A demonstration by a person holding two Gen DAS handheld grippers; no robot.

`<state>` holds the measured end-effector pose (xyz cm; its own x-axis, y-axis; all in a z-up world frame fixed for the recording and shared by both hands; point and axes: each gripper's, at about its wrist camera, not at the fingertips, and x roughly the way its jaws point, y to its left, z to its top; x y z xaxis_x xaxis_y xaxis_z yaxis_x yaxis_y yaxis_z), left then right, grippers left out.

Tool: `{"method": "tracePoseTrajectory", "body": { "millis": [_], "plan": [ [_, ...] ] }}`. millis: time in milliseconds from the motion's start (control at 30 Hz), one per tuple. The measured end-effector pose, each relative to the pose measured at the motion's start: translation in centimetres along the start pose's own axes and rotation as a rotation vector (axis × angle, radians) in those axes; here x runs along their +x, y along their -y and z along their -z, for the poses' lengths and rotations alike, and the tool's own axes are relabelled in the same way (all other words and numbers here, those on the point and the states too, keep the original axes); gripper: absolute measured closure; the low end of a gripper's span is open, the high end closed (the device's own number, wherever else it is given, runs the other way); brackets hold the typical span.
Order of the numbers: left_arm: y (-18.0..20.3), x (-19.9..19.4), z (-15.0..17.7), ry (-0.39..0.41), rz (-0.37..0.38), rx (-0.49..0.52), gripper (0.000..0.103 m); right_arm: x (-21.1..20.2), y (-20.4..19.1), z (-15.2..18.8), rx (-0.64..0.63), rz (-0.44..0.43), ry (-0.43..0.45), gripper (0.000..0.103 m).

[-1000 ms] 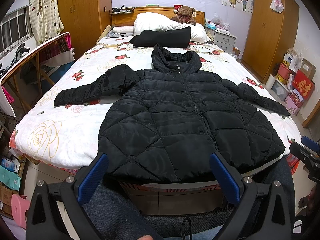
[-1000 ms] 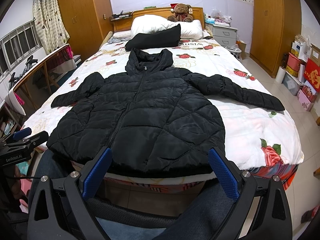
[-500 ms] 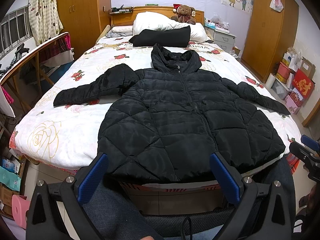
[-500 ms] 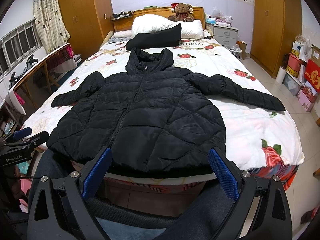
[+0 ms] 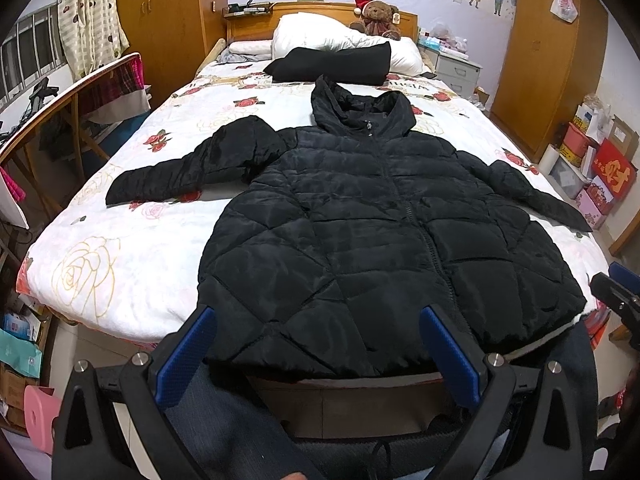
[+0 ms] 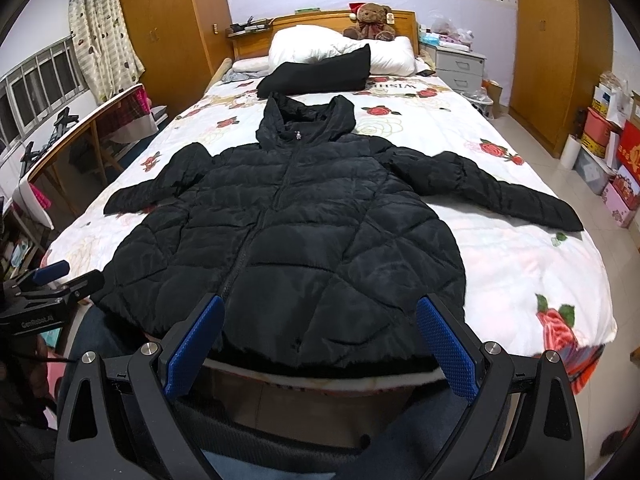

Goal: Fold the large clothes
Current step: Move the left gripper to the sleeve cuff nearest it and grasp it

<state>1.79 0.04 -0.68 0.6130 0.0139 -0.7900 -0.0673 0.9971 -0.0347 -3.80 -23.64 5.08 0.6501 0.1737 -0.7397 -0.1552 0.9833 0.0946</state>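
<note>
A black hooded puffer jacket [image 5: 360, 232] lies front up and zipped on the flowered bed [image 5: 132, 280], sleeves spread to both sides, hem at the bed's near edge. It also shows in the right wrist view [image 6: 304, 232]. My left gripper [image 5: 320, 344] is open and empty, just short of the hem, left of the zipper. My right gripper [image 6: 320, 340] is open and empty, just short of the hem, right of the zipper. Each gripper shows at the edge of the other's view: the right one [image 5: 616, 292], the left one [image 6: 56, 280].
A folded black garment [image 5: 332, 64], white pillows [image 5: 320, 34] and a teddy bear [image 5: 376, 14] lie at the headboard. A wooden desk [image 5: 68, 100] stands left of the bed. Wardrobes, a nightstand [image 5: 456, 68] and boxes [image 5: 600, 168] stand at the right.
Both grippers have drifted very slightly; the jacket lies as it did. Both grippers stay open.
</note>
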Motion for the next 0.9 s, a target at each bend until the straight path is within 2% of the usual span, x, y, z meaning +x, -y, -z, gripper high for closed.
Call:
{"method": "tracePoseTrajectory", "body": {
  "millis": [333,667,800,900],
  "plan": [
    [-3.1,3.3,-1.9,-0.007,-0.021,-0.017,0.001,3.2,-1.9,-3.3,-0.049,-0.041,-0.024,0.006],
    [-10.5,9.2,-5.1,-0.043,-0.063,-0.142,0.001,8.7,-5.0,-6.6,-0.126,-0.071,-0.069,0.006],
    [-14.2,12.3,-6.5,-0.039,-0.138,-0.188,0.011,11.3,-5.8,-8.0,-0.132,-0.094,-0.083,0.006],
    [-16.8,14.6,-7.2,-0.053,-0.17,-0.226,0.011,12.9,-6.2,-8.8,-0.135,-0.105,-0.095,0.006]
  ]
}}
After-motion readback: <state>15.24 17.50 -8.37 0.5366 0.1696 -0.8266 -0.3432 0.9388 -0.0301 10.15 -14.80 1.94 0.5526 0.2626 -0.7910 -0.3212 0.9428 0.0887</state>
